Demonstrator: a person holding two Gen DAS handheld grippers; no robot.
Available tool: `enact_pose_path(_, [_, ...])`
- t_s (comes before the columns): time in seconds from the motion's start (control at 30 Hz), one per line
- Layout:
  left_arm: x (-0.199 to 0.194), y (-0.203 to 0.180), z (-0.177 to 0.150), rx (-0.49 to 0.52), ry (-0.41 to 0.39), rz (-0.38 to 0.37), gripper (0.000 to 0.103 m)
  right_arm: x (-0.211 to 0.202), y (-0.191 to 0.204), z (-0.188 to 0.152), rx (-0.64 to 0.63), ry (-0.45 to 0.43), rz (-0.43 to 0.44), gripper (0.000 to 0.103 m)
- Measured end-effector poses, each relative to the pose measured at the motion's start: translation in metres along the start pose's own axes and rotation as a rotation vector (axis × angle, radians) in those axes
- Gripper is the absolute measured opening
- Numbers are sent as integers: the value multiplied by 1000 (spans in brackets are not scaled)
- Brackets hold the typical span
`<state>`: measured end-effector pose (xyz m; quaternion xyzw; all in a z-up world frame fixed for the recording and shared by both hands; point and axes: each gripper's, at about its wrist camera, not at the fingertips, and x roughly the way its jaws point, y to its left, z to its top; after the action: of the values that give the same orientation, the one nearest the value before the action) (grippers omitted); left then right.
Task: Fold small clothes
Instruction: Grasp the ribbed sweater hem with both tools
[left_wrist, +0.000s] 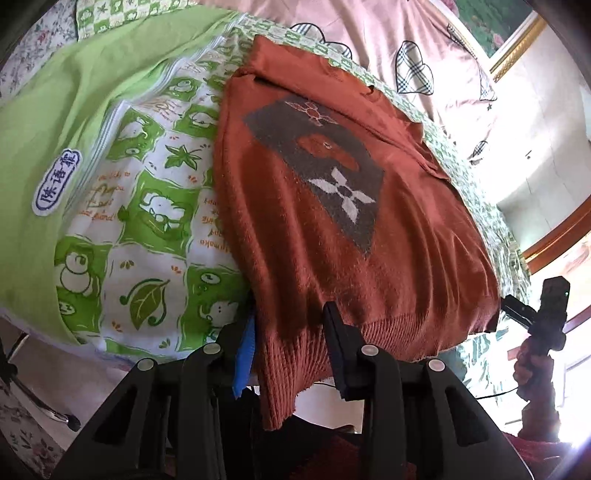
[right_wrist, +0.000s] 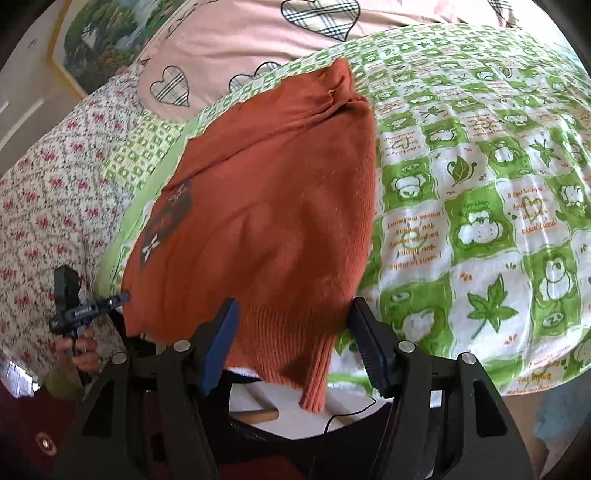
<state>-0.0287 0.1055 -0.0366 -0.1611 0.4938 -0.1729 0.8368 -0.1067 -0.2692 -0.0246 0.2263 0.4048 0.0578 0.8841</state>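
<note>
The left gripper (left_wrist: 290, 347) has its two fingers spread apart, one on each side of the ribbed hem of a rust-orange knit sweater (left_wrist: 314, 206); the blue-padded finger (left_wrist: 244, 358) sits at the hem's left edge and the black finger (left_wrist: 338, 347) presses against the fabric on the other side, but whether the cloth is actually pinched cannot be told from this view. The right gripper (right_wrist: 293, 343) is likewise spread wide, its blue pad (right_wrist: 218, 345) and black ribbed pad (right_wrist: 371, 349) standing either side of the same hem, with the hem corner hanging down between them past the bed edge. Ahead of both tools the sweater lies flat, hem nearest and collar farthest, and appears folded lengthwise: the left view shows a grey panel (left_wrist: 325, 170) with a white four-petal motif, while the right view shows mostly plain orange knit with that panel at the far-left edge. The garment rests on a green-and-white cartoon-print quilt (right_wrist: 480, 206). Left of the left gripper lies a plain green cloth (left_wrist: 74, 122) bearing a white name label (left_wrist: 57, 182). Beyond the sweater is a pink cover with plaid hearts (right_wrist: 258, 44), and a framed picture (right_wrist: 99, 40) hangs beyond that.
</note>
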Motion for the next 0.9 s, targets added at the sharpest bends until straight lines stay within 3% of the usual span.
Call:
enact_pose_path(0.07, [3, -7, 0, 31, 0, 6, 33, 5, 0, 1, 2, -8, 28, 63])
enact_pose_path(0.1, [4, -10, 0, 47, -1, 8, 32, 9, 1, 2, 5, -14, 44, 57])
enact_pose_path(0.13, [4, -14, 0, 70, -3, 11, 24, 13, 1, 2, 9, -12, 51, 51])
enact_pose_path(0.2, [2, -15, 0, 86, -2, -2, 16, 19, 0, 2, 17, 4, 63, 20])
enact_pose_path(0.23, [-1, -15, 0, 88, -11, -8, 14, 20, -1, 0, 19, 8, 69, 13])
enact_pose_path(0.4, [-16, -9, 0, 61, -73, -59, 8, 10, -3, -1, 31, -37, 112, 11])
enact_pose_path(0.6, [-48, -20, 26, 33, -213, -139, 8, -11, 17, 30, 17, -160, 213, 11])
enact_pose_path(0.9, [-55, -25, 116, 33, -366, -147, 7, -12, 26, 111, -9, -285, 198, 11])
